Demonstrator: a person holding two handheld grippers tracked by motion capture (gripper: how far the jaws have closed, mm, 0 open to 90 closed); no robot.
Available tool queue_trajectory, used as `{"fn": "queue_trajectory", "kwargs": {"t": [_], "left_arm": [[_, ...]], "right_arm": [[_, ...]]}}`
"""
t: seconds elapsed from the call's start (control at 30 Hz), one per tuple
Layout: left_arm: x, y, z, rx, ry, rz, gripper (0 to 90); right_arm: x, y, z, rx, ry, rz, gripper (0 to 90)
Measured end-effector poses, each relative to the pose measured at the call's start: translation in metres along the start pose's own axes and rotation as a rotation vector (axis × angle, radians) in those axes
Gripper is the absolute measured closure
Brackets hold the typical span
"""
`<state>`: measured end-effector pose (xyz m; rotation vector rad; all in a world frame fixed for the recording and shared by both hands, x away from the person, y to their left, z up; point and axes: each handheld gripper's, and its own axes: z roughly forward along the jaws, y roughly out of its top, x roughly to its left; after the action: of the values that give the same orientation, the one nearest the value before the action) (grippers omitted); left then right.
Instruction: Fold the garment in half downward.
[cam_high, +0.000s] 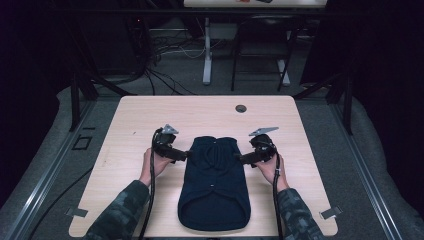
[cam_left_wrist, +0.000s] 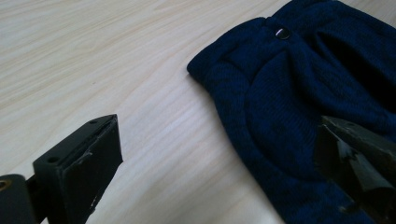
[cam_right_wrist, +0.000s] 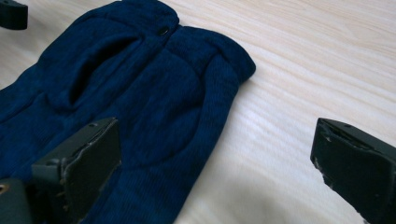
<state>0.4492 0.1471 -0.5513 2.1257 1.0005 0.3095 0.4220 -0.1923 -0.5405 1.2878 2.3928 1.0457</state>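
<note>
High view: the dark navy knitted garment (cam_high: 214, 185) lies flat at the middle of the pale wood-grain tabletop (cam_high: 135, 115), folded narrow. The left gripper (cam_high: 186, 155) and the right gripper (cam_high: 239, 159) flank its upper edges, one on each side.

Left gripper view: the jaws stand wide open and hold nothing. One jaw hangs over bare tabletop, the other over the fabric edge. Risk: closing at this height may pinch only the top layer, so the fold beneath slides out.

Right gripper view: the jaws are likewise spread wide and empty, straddling the garment's side edge (cam_right_wrist: 219, 98). Risk: uneven closure or lift between the two grippers may skew the garment or drag it across the tabletop.
</note>
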Motion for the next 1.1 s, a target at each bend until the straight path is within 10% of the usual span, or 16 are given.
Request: {"fn": "queue_trajectory", "kwargs": {"t": [0.6, 1.1], "left_arm": [[-0.004, 0.021, 0.042, 0.079, -0.031, -0.032, 1.2], [-0.017, 0.022, 0.054, 0.118, -0.019, 0.026, 34.1]], "right_arm": [[-0.003, 0.029, 0.045, 0.056, 0.025, 0.068, 6.9], [-0.005, 0.028, 0.061, 0.084, 0.038, 0.075, 51.1]]}}
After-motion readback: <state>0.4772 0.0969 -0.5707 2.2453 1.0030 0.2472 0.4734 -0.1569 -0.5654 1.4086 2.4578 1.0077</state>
